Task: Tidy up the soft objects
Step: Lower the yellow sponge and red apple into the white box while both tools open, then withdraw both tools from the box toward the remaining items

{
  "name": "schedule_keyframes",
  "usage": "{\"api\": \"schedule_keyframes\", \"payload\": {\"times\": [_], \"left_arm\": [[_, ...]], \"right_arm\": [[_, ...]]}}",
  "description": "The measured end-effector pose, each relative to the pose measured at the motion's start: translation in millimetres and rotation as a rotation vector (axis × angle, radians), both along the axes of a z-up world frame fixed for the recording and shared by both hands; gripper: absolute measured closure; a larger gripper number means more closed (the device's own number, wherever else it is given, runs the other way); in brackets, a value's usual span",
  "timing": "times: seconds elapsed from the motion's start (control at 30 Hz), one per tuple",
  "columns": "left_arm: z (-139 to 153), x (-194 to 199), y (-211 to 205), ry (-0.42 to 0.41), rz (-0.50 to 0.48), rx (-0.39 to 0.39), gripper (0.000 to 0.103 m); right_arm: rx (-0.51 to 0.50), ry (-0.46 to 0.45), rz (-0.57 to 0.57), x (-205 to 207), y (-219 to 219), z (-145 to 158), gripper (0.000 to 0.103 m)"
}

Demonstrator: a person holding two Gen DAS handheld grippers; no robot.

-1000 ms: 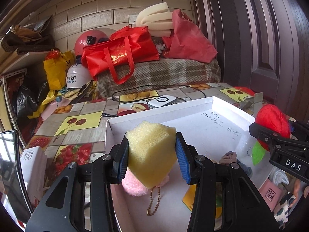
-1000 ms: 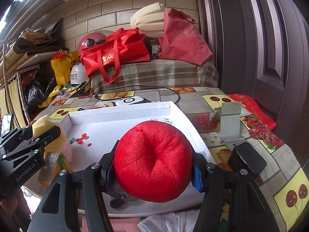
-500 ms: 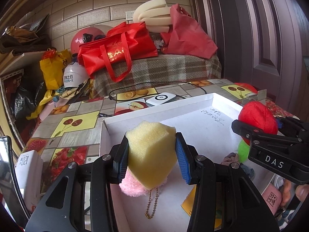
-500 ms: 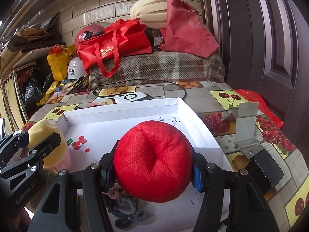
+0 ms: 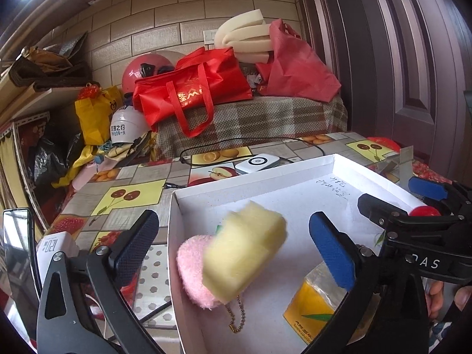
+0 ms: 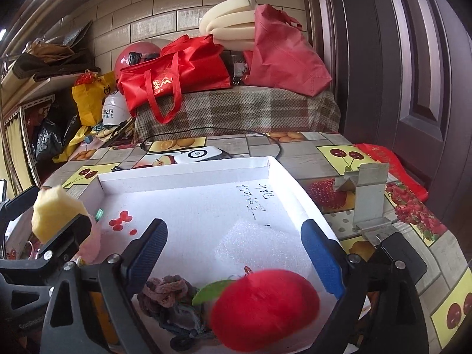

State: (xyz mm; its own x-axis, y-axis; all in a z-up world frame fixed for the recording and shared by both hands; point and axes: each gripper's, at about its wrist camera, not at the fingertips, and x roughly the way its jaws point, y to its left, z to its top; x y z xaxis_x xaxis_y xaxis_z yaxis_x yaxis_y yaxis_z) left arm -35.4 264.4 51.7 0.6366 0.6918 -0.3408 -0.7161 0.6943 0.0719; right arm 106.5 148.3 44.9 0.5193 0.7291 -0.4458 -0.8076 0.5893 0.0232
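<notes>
Fruit-print table (image 6: 330, 147), white tray (image 6: 188, 174), white device (image 6: 200, 154), metal bracket (image 6: 368, 197)

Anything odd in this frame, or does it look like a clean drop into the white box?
Mostly clean. Both claws are open. The yellow sponge is motion-blurred between the left claw pads, lying partly over a pink plush. The red plush apple is blurred near the white box front edge.

Cluttered home: fruit-print tablecloth (image 5: 129, 197), helmets (image 5: 147, 69), shopping bags (image 5: 191, 91).

Black gripper (image 5: 233, 250) — blue pads (image 5: 332, 253)
</notes>
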Motion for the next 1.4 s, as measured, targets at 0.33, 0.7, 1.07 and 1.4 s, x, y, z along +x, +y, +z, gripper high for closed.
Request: {"api": "schedule_keyframes", "payload": {"times": [0.33, 0.7, 1.07, 1.4], "left_arm": [[1.3, -9.1, 4.7, -0.043, 0.027, -0.013, 0.0], [2.1, -22.7, 2.6, -0.096, 0.033, -0.02, 0.0], [2.3, -40.4, -10.9, -0.114, -0.037, -0.042, 0.0], [0.5, -78.6, -45.9, -0.087, -0.244, -0.072, 0.0]], "right_arm": [[0.024, -0.046, -0.013, -6.3, -4.2, 3.4, 0.001], [0.087, -0.089, -0.009, -15.4, -19.1, 7.6, 0.0], [0.092, -0.074, -0.033, -17.5, -35.0, 6.9, 0.0], [0.109, -0.011, -0.029, -17.4, -68.5, 4.3, 0.0]]}}
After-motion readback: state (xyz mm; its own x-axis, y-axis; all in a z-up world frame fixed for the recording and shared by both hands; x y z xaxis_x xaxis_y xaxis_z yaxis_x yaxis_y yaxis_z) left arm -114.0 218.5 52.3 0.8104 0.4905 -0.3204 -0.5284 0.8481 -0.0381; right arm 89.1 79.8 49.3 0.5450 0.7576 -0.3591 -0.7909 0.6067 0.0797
